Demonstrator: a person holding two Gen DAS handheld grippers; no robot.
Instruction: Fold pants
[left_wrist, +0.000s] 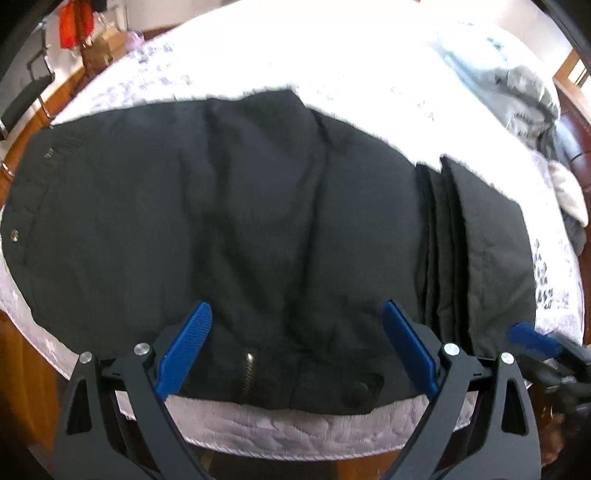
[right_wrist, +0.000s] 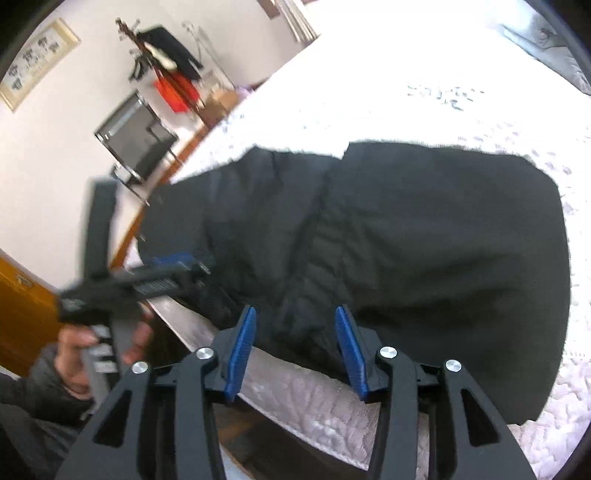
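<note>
Black pants (left_wrist: 240, 221) lie folded on a white quilted bed (left_wrist: 295, 432), with the waistband, zipper and button at the near edge. The leg ends are folded over on the right side (left_wrist: 487, 251). My left gripper (left_wrist: 297, 314) is open, its blue pads wide apart over the waistband at the bed's near edge. My right gripper (right_wrist: 295, 314) is open, a little narrower, just above the near edge of the pants (right_wrist: 424, 240). The left gripper also shows in the right wrist view (right_wrist: 173, 269), held in a hand. The right gripper's blue tip (left_wrist: 528, 339) shows in the left wrist view.
A grey blanket (left_wrist: 524, 92) and a pale cloth (left_wrist: 570, 192) lie at the bed's far right. A chair (right_wrist: 136, 140) and a clothes rack with red and black garments (right_wrist: 173, 81) stand by the wall on the left. The wooden floor (left_wrist: 22, 387) shows below the bed.
</note>
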